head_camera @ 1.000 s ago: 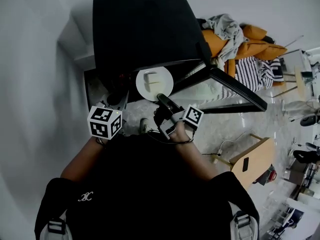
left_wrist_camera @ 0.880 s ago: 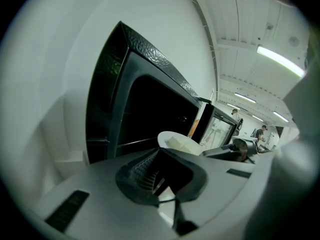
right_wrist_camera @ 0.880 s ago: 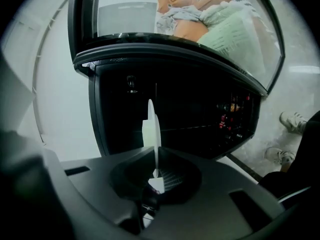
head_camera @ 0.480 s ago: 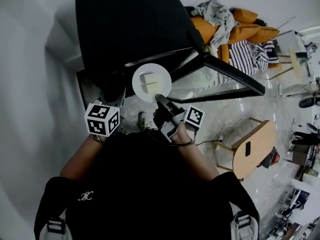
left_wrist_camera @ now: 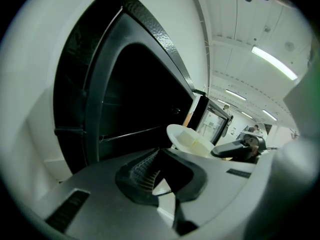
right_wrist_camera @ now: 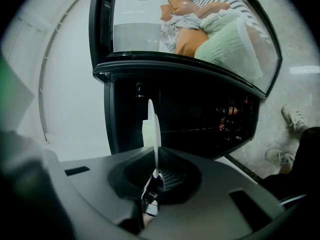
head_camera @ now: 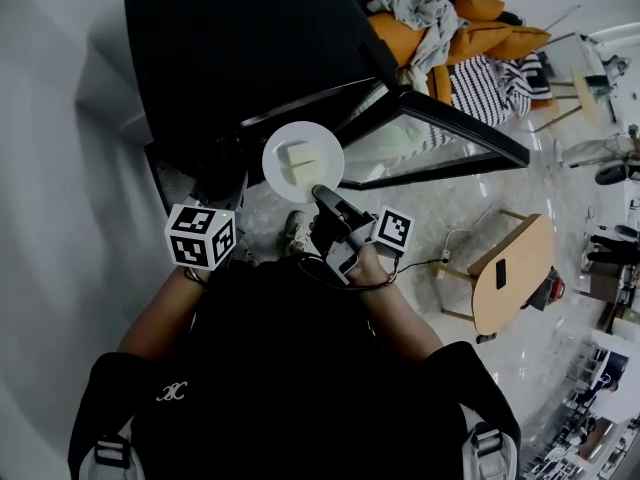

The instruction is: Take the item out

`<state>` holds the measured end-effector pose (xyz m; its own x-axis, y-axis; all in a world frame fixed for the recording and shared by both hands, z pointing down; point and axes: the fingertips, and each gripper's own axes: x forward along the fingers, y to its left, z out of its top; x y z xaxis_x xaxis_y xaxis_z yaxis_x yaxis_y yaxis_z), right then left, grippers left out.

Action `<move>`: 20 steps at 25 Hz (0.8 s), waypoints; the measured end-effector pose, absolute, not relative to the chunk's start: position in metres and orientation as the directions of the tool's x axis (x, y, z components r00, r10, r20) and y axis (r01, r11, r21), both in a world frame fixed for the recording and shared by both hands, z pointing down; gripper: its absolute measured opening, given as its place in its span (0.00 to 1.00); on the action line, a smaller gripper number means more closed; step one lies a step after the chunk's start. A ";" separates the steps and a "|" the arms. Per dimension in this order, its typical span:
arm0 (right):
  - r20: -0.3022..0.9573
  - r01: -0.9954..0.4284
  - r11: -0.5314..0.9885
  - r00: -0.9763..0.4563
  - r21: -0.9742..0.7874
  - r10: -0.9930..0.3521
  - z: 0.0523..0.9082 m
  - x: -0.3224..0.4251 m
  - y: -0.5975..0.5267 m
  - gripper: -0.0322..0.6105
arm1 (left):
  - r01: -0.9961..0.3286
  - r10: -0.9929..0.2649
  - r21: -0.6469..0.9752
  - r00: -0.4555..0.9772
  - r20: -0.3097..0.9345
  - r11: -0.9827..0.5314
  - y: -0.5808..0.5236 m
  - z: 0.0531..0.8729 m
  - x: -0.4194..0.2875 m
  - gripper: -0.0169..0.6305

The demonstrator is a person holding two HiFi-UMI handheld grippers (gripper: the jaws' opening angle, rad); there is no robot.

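A white plate with a pale block of food on it hangs level in front of the black oven, whose glass door stands open to the right. My right gripper is shut on the plate's near rim. In the right gripper view the plate shows edge-on between the jaws of my right gripper. My left gripper is shut on nothing, left of the plate and apart from it. Its marker cube sits below the oven's left corner.
The oven's dark cavity lies just behind the plate. A white wall runs along the left. Orange cushions with clothes, a wooden stool and the person's shoe stand on the pale floor.
The head view has swung, so the oven sits higher and further left in it. The plate stays in my right gripper in front of the opening. My left gripper has drifted slightly left.
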<state>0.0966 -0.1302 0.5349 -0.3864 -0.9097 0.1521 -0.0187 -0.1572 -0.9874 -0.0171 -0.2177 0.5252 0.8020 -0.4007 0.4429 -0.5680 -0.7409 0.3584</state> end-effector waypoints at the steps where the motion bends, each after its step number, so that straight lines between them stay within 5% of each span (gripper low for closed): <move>1: 0.153 -0.019 -0.157 -0.383 -0.987 -0.911 0.535 0.098 -0.128 0.09 | -0.563 -0.394 0.358 0.805 0.444 -0.745 -0.217 0.526 -0.015 0.04; 20: 0.158 -0.059 -0.147 -0.385 -0.987 -0.909 0.539 0.110 -0.117 0.09 | -0.522 -0.352 0.362 0.826 0.439 -0.773 -0.221 0.534 0.011 0.04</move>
<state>0.1096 -0.1170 0.5386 -0.3847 -0.9094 0.1584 -0.0585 -0.1473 -0.9874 0.0111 -0.2209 0.5341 0.8264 -0.3525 0.4391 -0.5217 -0.7727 0.3616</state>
